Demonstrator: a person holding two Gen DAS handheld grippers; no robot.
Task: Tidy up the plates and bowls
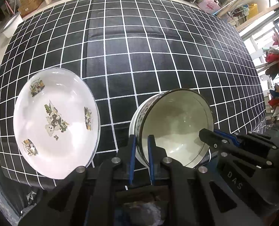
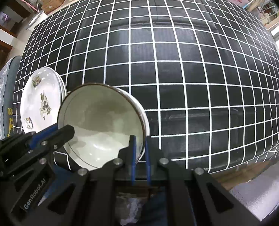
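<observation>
A white bowl (image 1: 175,128) with a dark rim and patterned outside is held between both grippers near the table's front edge. My left gripper (image 1: 141,141) is shut on the bowl's left rim. My right gripper (image 2: 139,143) is shut on the bowl's (image 2: 101,120) right rim, and it shows in the left wrist view (image 1: 214,137) at the bowl's right side. The left gripper shows in the right wrist view (image 2: 58,131) at the bowl's left rim. A white plate (image 1: 54,122) with bear pictures lies left of the bowl; in the right wrist view the plate (image 2: 41,103) looks like a stack.
A black cloth with a white grid (image 1: 139,56) covers the table. A dark cushion or garment (image 2: 5,94) lies at the table's left edge. Boxes, shelves and clutter (image 1: 30,0) stand beyond the far edge and to the right.
</observation>
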